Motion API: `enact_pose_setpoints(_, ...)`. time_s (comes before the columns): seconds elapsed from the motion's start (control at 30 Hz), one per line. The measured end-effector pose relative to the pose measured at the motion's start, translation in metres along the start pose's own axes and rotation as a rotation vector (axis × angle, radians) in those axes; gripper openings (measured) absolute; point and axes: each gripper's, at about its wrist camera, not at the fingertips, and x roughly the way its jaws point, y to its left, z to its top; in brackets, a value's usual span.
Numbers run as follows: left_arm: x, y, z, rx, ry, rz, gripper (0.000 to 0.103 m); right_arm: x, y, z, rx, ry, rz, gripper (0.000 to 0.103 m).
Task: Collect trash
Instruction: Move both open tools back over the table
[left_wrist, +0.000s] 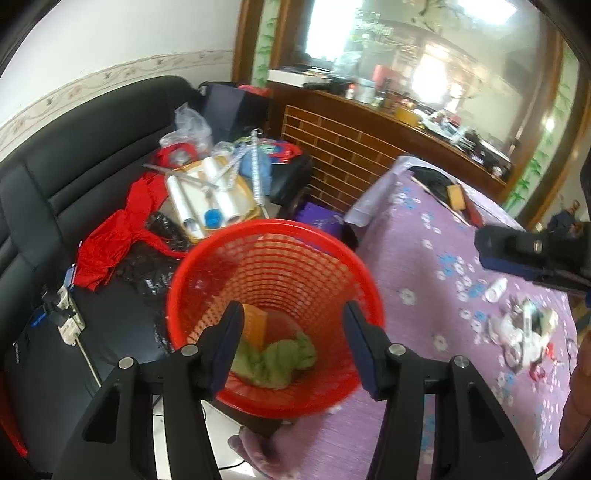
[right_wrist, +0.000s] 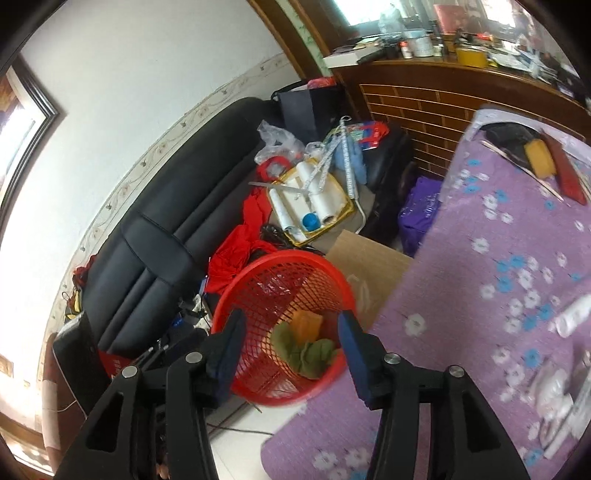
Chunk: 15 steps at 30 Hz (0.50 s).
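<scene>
A: Nearest: left gripper (left_wrist: 293, 341), jaws spread wide, nothing between them, poised directly over the red plastic mesh wastebasket (left_wrist: 207, 280).

B: Same for the right gripper (right_wrist: 291, 349): jaws parted, empty, aimed at that basket from the table side. Inside the basket, at the bottom: crumpled green cloth (left_wrist: 280, 362) against an orange block-shaped piece (left_wrist: 256, 325).

A: Remaining trash beyond the basket's right rim, on the purple flower-printed tablecloth (left_wrist: 424, 295): small white tube (left_wrist: 495, 290) and a heap of crumpled white wrappers (left_wrist: 524, 330).

B: Risks, as a guess: cloth-covered surface soft and loose, so a snagged fold likely to drag the litter; white tube round, liable to roll off under a clumsy pinch; basket light, standing at the table edge, easy to tip with a knock.

A: Farther back, behind the basket: black leather sofa (left_wrist: 92, 147) heaped with red fabric (left_wrist: 122, 236) and white rolls (left_wrist: 184, 203).

B: Farthest: brown wooden counter (left_wrist: 369, 122), cluttered on top.
</scene>
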Motion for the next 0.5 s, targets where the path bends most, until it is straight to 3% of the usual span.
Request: enact_pose_setpoints(0.5,0.008,-0.13,-0.043,0.173,0.107,-0.17,0.054,-0.104,-0.136,-0.115,0.235,-0.02,-0.152,0.056)
